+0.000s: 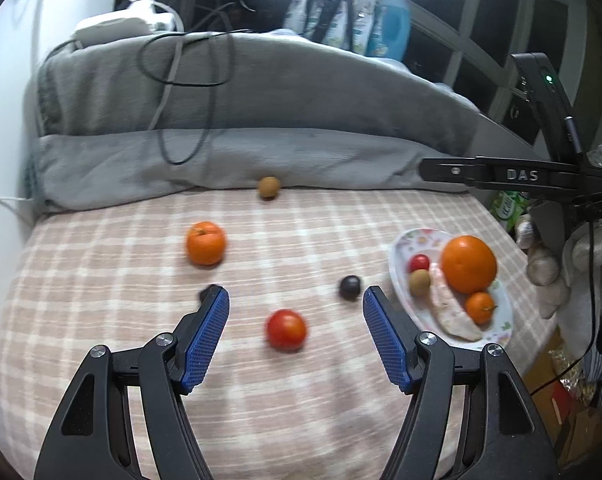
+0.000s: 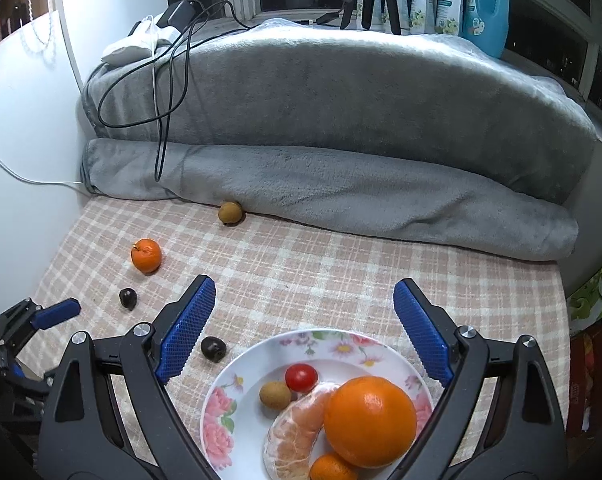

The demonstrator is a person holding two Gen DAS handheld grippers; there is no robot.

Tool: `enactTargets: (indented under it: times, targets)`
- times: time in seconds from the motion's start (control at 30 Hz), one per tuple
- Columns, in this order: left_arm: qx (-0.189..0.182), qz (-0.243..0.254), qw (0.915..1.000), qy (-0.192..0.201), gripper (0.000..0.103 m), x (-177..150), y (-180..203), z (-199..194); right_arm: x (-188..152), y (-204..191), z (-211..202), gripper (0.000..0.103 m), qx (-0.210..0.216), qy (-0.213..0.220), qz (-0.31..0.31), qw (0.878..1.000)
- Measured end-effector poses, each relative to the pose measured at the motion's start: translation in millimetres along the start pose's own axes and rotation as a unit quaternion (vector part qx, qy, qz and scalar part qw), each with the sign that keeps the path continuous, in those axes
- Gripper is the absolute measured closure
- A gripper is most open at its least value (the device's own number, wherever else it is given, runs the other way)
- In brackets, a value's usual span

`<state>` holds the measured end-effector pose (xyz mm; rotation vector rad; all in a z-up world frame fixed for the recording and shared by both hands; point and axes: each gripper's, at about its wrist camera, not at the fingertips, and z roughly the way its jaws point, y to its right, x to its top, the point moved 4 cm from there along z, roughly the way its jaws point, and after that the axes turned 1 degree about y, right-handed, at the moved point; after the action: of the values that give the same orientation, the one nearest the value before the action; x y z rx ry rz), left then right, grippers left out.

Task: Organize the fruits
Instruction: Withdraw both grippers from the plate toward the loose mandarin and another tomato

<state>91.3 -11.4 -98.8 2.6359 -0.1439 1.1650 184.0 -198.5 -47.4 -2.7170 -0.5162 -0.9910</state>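
A floral plate (image 2: pixel 237 396) (image 1: pixel 405 248) holds a big orange (image 2: pixel 371 420), a peeled citrus piece (image 2: pixel 297 436), a small mandarin (image 2: pixel 331 468), a cherry tomato (image 2: pixel 301 377) and a brown longan (image 2: pixel 274 395). My right gripper (image 2: pixel 305 314) is open and empty above the plate. My left gripper (image 1: pixel 296 304) is open and empty, with a red tomato (image 1: pixel 286 329) lying between its fingers on the checked cloth. Loose on the cloth lie a mandarin (image 1: pixel 205 243) (image 2: pixel 146 255), two dark plums (image 1: pixel 349 287) (image 2: pixel 213 348) (image 2: pixel 128 298) and a far longan (image 1: pixel 269 187) (image 2: pixel 231 213).
A rolled grey blanket (image 2: pixel 341 184) with black cables (image 2: pixel 173 80) borders the far side of the cloth. A white wall (image 2: pixel 25 120) stands at the left. Bottles (image 2: pixel 485 4) stand on the windowsill. Boxes (image 2: pixel 593 292) sit past the right edge.
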Motion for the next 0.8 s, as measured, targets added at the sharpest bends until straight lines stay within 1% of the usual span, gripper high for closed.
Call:
enactTargets:
  times: [0.2, 0.4, 0.47, 0.5, 0.6, 0.63, 0.7, 0.8]
  targets:
    - [0.019, -0.017, 0.9997, -0.001, 0.034, -2, -28, 0, 11, -11, 7, 0.01, 0.017, -0.004, -0.005, 1.0]
    - [0.021, -0.029, 0.9993, -0.01, 0.034, -4, -45, 7, 19, -26, 18, 0.01, 0.043, -0.02, -0.004, 0.999]
    - [0.019, -0.034, 0.9992, -0.011, 0.036, -3, -51, 10, 19, -32, 23, 0.01, 0.053, -0.029, -0.006, 0.998]
    - [0.02, -0.036, 0.9991, -0.012, 0.04, -2, -54, 11, 19, -34, 25, 0.01, 0.055, -0.032, -0.009, 0.998]
    - [0.02, -0.04, 0.9989, -0.013, 0.041, 3, -62, 15, 15, -43, 31, 0.01, 0.067, -0.045, -0.022, 0.996]
    - [0.019, -0.039, 0.999, -0.013, 0.042, 4, -65, 16, 13, -46, 32, 0.011, 0.072, -0.05, -0.027, 0.996]
    - [0.016, -0.044, 0.9988, -0.014, 0.044, 7, -70, 18, 9, -53, 35, 0.018, 0.086, -0.06, -0.038, 0.994]
    - [0.011, -0.047, 0.9987, -0.015, 0.047, 12, -76, 24, 3, -63, 38, 0.021, 0.104, -0.071, -0.051, 0.991]
